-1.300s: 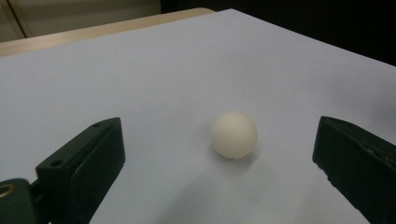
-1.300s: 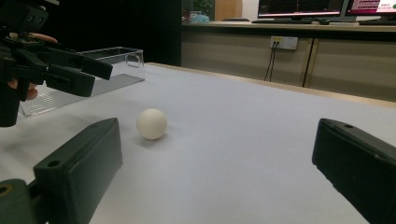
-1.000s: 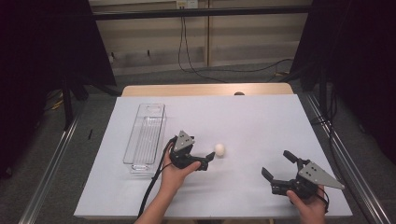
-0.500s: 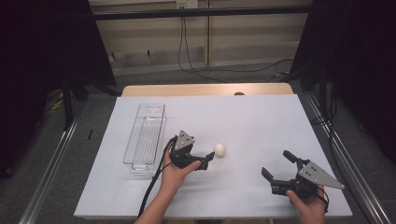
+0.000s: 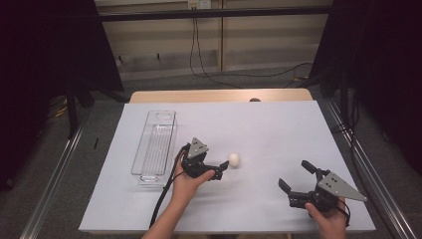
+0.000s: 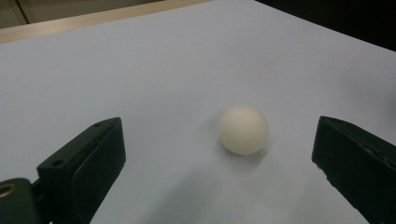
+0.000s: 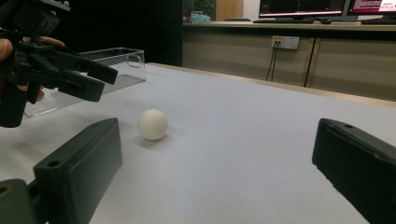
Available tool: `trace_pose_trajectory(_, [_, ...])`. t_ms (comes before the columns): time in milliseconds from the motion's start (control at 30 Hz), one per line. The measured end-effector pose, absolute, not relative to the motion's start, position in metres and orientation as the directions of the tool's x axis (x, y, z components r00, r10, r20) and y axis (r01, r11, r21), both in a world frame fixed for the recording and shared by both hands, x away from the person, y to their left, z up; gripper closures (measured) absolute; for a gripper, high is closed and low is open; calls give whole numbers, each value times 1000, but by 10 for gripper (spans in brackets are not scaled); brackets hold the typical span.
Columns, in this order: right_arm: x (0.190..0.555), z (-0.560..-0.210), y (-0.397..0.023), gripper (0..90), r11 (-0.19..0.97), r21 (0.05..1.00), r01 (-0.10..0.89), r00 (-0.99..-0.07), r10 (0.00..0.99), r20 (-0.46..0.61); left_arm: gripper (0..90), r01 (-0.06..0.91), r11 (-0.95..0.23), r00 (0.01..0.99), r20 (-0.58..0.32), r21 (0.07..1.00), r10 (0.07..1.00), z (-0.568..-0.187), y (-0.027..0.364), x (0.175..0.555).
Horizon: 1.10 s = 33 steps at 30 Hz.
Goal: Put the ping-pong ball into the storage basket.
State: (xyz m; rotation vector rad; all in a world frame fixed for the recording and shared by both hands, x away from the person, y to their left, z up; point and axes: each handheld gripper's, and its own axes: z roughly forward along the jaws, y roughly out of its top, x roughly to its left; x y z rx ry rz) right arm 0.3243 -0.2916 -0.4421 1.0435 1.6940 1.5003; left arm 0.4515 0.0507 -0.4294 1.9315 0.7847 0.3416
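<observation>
A small white ball (image 5: 234, 160) rests on the white table cover (image 5: 278, 124), left of centre. My left gripper (image 5: 222, 170) lies just left of the ball, open, jaws pointing at it. In the left gripper view the ball (image 6: 243, 129) sits on the cover a little ahead of the open left gripper (image 6: 214, 140), nearer the right jaw and touching neither. My right gripper (image 5: 294, 174) is open near the front right, held low. In the right gripper view the ball (image 7: 152, 124) lies beyond the open right gripper (image 7: 217, 135), with the left gripper (image 7: 105, 83) behind it.
A long clear plastic box (image 5: 155, 144) stands lengthwise at the left of the cover, just behind the left hand; it shows as the clear box (image 7: 93, 70) in the right gripper view. A wooden table edge (image 5: 219, 95) runs along the back. Dark metal rails flank both sides.
</observation>
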Motion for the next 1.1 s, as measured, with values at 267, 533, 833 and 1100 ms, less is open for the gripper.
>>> trace_pose_trajectory(267, [324,-442,-292,10,27,988,152,-478,877,50,30,388,-325,756,-96,862,648,-429,41,457])
trace_pose_trajectory(533, [324,-442,-293,10,23,988,153,-476,878,54,32,401,-345,761,-98,849,642,-434,37,460])
trace_pose_trajectory(833, [325,-442,-292,10,26,988,151,-477,877,49,33,380,-364,776,-78,850,627,-427,29,461])
trace_pose_trajectory(1100, [325,-442,-293,10,26,988,152,-478,877,51,33,395,-359,770,-92,846,631,-427,26,463])
